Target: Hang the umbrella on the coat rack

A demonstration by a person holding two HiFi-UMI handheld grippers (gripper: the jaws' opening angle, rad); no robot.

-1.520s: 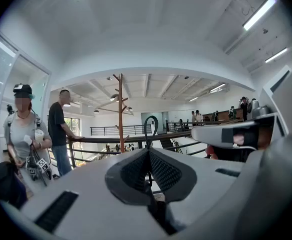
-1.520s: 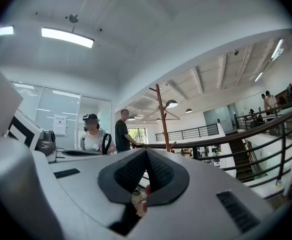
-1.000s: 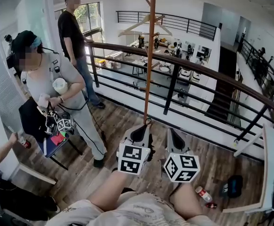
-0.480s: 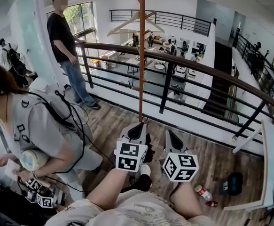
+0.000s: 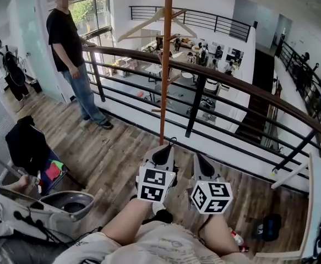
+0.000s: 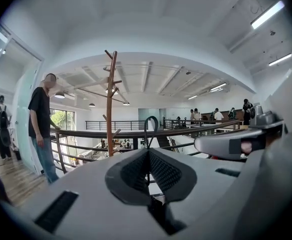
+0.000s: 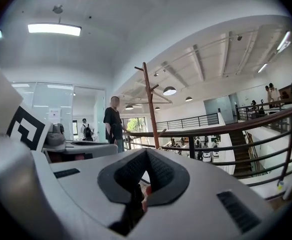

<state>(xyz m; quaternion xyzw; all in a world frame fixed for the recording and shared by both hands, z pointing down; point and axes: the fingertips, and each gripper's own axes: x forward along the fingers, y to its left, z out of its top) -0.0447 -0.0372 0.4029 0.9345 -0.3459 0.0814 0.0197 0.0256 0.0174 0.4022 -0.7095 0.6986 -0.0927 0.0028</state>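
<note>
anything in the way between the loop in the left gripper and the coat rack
Nothing visible does. The left gripper is shut on the thin dark loop, with open air between it and the coat rack ahead. The railing runs behind the rack, and the standing person is off to its left.

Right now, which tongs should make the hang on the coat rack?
Left. The left tongs are shut on the black loop and line up with the coat rack pole in the head view; the right tongs are shut, nothing visibly held.
</note>
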